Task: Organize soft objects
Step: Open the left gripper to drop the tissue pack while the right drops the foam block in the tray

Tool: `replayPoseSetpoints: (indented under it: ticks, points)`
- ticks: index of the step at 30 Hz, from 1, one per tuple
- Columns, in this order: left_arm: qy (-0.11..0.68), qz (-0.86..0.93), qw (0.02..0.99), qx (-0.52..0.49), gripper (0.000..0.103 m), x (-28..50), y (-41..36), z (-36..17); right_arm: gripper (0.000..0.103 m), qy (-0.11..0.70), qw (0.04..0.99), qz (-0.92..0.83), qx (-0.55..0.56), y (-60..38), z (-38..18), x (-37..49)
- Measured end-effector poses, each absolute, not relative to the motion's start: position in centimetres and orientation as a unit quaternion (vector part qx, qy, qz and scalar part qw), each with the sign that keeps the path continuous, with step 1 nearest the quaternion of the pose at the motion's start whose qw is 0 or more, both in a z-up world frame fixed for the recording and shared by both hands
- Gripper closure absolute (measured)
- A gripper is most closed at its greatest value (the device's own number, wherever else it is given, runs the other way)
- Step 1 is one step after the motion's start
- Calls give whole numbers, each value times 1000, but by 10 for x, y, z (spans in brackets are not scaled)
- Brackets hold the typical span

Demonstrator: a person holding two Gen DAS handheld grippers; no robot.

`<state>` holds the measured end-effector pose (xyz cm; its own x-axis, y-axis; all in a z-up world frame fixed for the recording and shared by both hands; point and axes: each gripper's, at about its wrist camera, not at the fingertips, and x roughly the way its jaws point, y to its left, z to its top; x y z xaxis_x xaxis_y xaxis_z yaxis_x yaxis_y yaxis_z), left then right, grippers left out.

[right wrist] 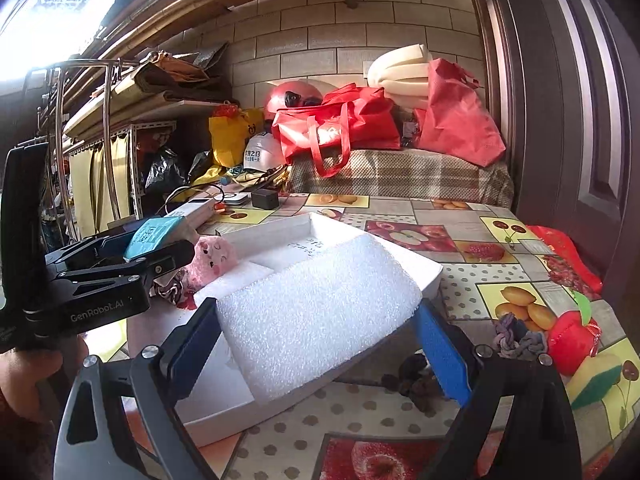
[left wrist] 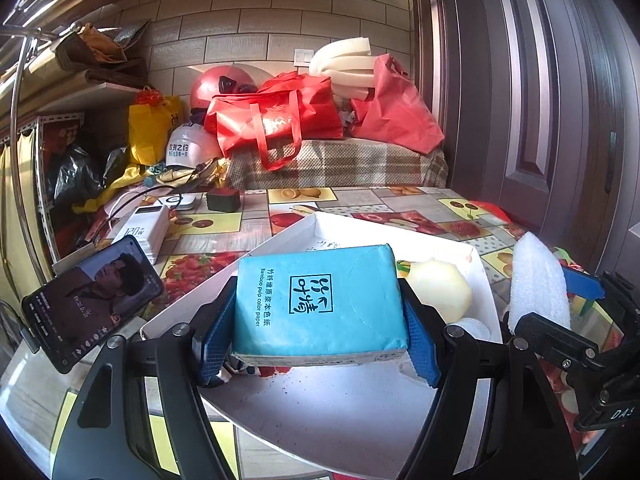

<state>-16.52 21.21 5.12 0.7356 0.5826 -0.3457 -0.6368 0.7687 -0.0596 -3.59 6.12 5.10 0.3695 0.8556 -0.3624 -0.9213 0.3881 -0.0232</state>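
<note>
My left gripper [left wrist: 320, 320] is shut on a blue tissue pack [left wrist: 316, 304] and holds it above the white tray [left wrist: 320, 412]. A pale yellow soft ball [left wrist: 440, 292] lies in the tray to the right of the pack. My right gripper [right wrist: 316, 340] is shut on a white foam sheet [right wrist: 316, 320] and holds it over the same tray [right wrist: 428, 276]. The foam sheet also shows in the left wrist view [left wrist: 540, 280] at the right. A pink plush pig [right wrist: 212, 260] lies at the tray's left side, beside the left gripper [right wrist: 160, 256] with its tissue pack [right wrist: 154, 236].
On the fruit-print tablecloth [right wrist: 460, 216], right of the tray, lie a grey rope knot [right wrist: 516, 340], a red plush apple [right wrist: 572, 340] and a yellow-green sponge [right wrist: 592, 384]. A phone [left wrist: 92, 300] leans at the left. A power bank [left wrist: 144, 228], cables and red bags [left wrist: 276, 120] stand at the back.
</note>
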Motion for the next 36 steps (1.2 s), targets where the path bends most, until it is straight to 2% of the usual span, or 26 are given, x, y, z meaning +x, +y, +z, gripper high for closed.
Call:
replayPoseSetpoints:
  ticks: [5,12,17,23,30,33,34,35,36]
  points:
    - [157,344,923,-77,29,-158,222,52,9,169,803,556,-133,93,46,-36]
    - [157,347,920,-93,29,-156,239,51,9,240,771,565,-168,132,32,-23]
    - [155,346,921,-94,29,-156,240,52,14,275,777,541,-167,150,26,-7]
    - [155,344,922,-89,29,-151,242,52,16,267,808,513,-110,143,34,10]
    - [160,349,918,-98,28,-143,253,51,17,236,812,520,-116,143,40,0]
    - [159,350,918,-99,28,-144,252,50,15,229,816,518,-115,142,42,0]
    - [159,352,917,-97,25,-144,251,50,13,227,819,516,-113,141,42,0]
    - [158,353,917,-93,23,-144,250,51,10,224,822,511,-110,140,43,1]
    - [155,358,916,-90,21,-145,248,51,3,221,828,504,-105,138,44,1]
